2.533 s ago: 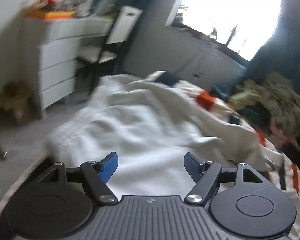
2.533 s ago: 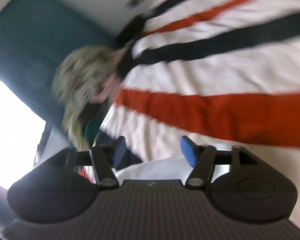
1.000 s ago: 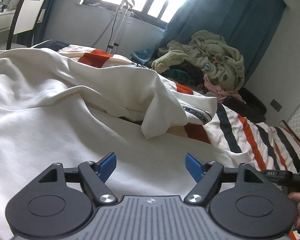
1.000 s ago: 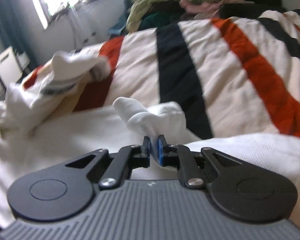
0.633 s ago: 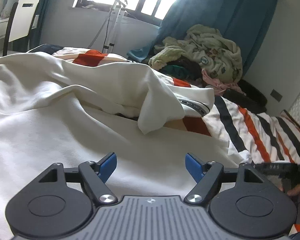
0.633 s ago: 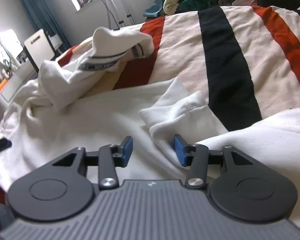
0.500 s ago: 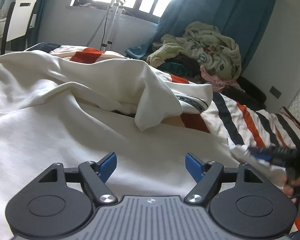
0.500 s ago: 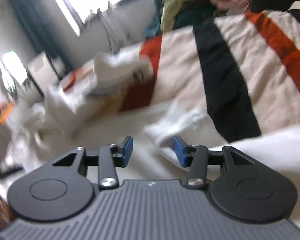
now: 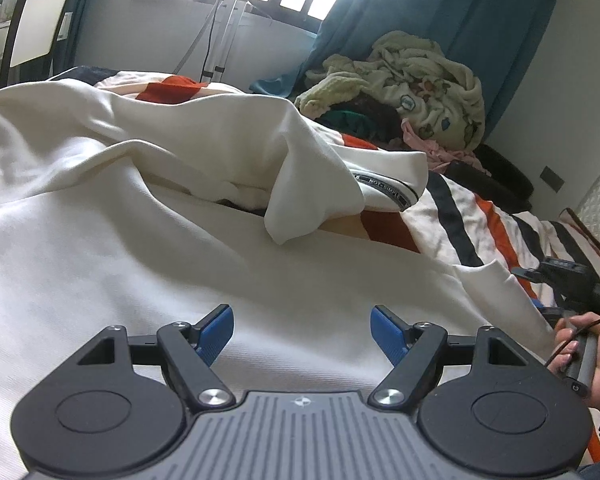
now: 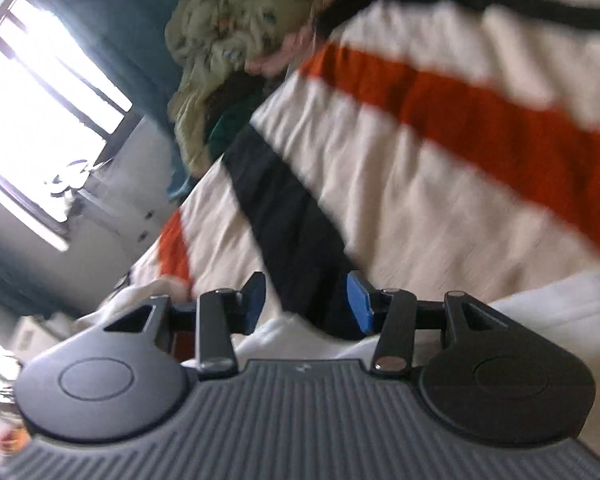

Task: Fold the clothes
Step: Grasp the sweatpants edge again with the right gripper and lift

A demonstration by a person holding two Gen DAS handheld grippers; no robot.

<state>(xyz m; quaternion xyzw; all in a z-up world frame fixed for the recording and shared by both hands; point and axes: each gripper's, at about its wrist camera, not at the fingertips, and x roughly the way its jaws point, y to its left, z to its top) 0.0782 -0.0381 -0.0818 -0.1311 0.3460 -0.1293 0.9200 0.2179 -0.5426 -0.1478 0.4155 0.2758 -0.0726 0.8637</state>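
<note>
Since a second ago the right gripper [image 10: 306, 300] is letting go of the white fold, jaws now apart and empty, view rolled. The striped bed [image 9: 452, 216] is carrying the white garment [image 9: 148, 240] across its near side. The left gripper [image 9: 302, 330] is hovering over it, jaws wide, empty.

The garment [image 9: 148, 208] lies spread on the bed [image 9: 452, 216], and a folded part of it rests on top. Behind it, at the far end of the bed, is a pile of clothes [image 9: 412, 80]. To the left stands a chair [image 9: 36, 24].
</note>
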